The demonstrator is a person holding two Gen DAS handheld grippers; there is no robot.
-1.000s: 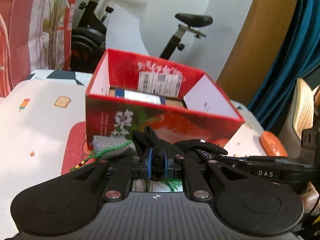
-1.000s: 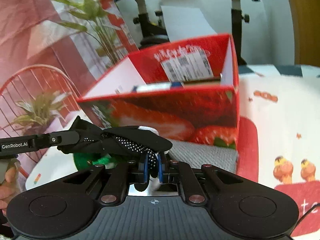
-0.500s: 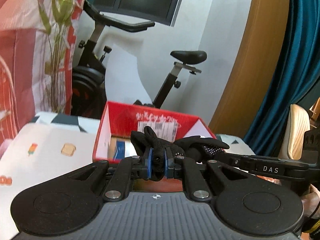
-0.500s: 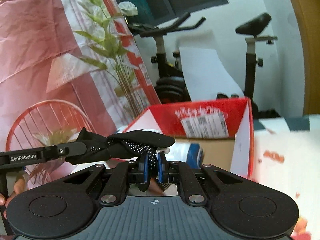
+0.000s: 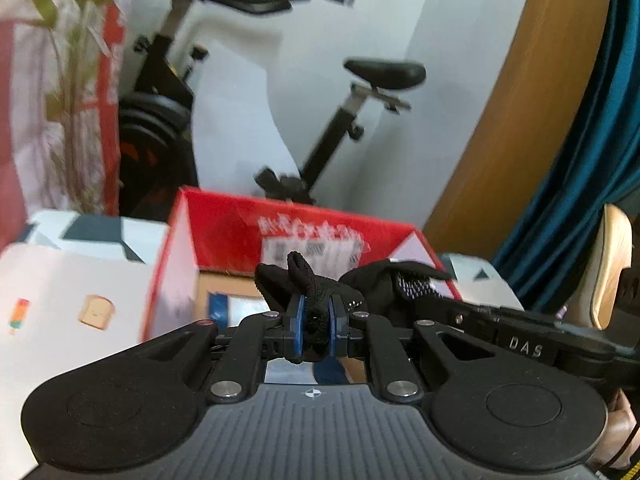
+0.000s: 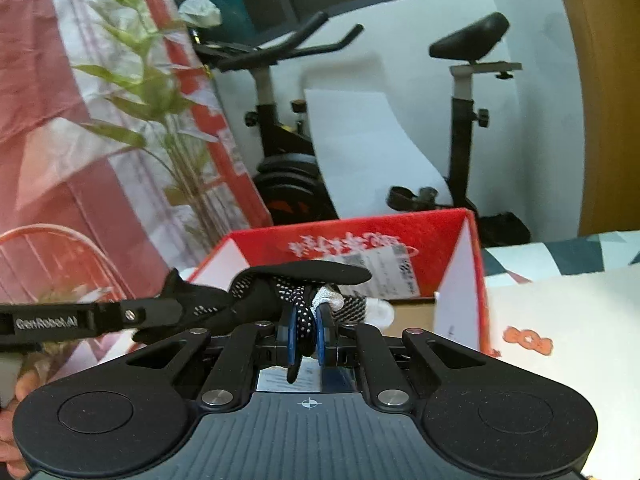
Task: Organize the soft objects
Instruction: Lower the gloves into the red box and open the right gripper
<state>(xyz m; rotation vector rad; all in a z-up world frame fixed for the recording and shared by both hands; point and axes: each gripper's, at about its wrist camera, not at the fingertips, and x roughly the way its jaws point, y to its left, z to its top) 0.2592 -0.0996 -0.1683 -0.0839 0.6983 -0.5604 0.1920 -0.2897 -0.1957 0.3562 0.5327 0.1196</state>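
A worktop covered by a white cloth printed with small cartoon pictures (image 5: 60,280) carries an open red cardboard box with strawberry print (image 5: 224,220). Left of the box, the cloth shows a toast and an ice-lolly figure; right of it, an orange figure (image 6: 528,340) lies just beside the box wall.

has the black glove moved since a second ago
Yes. The black knitted glove has risen: earlier it hung against the red cardboard box's front wall, now it sits above the box's opening.

Both claws (image 5: 314,330) (image 6: 306,332) clamped, side by side.
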